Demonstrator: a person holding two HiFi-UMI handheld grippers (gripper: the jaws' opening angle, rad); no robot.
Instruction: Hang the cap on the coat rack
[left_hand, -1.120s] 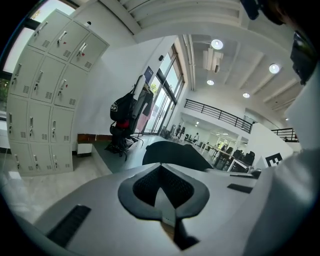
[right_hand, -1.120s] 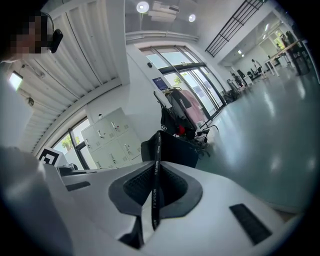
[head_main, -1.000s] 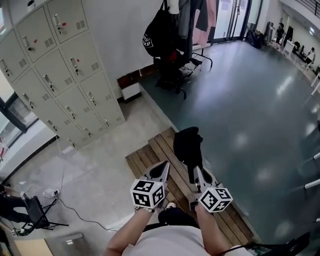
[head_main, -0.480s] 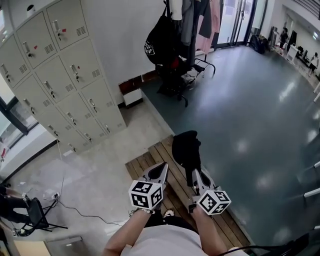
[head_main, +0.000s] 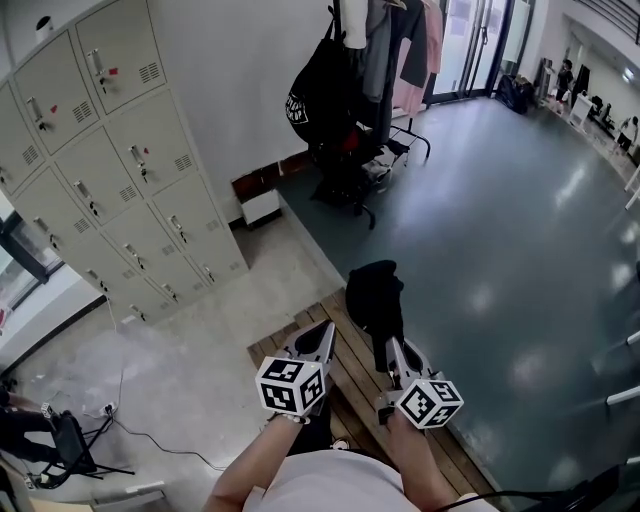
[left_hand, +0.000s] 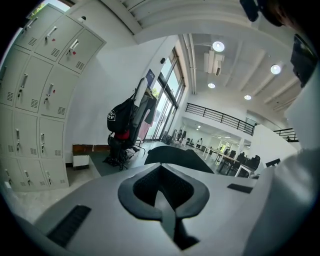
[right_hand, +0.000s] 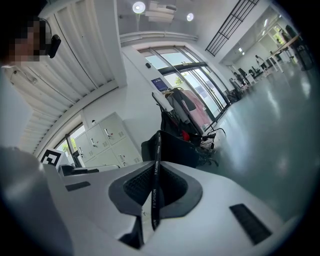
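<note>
a: where is the cap (head_main: 375, 293) right now?
b: it hangs in the air from the right tool (head_main: 391, 347), straight in front of the person and above the wooden slats (head_main: 340, 378). it is black and droops down from the tips.

a: how is it held?
b: by its thin black strap (right_hand: 154, 180). in the right gripper view the strap runs up between the two pads, which pinch it from both sides. the body of the cap sits just past the tips.

a: and the left tool (head_main: 322, 335)?
b: its jaws are pressed together with nothing between them. the left gripper view shows the pads meeting along one dark seam. it points forward, just beside the right tool, and does not touch the cap. the cap's dark top shows beyond its tips.

a: where is the coat rack (head_main: 338, 30)?
b: well apart from the cap, further ahead, by the white wall. a black bag (head_main: 318, 85) hangs on it, along with a grey garment (head_main: 376, 50) and a pink one (head_main: 432, 35).

a: anything else near it?
b: grey lockers (head_main: 110, 150) line the wall to its left, and the dark glossy floor (head_main: 500, 200) spreads out to the right.
</note>
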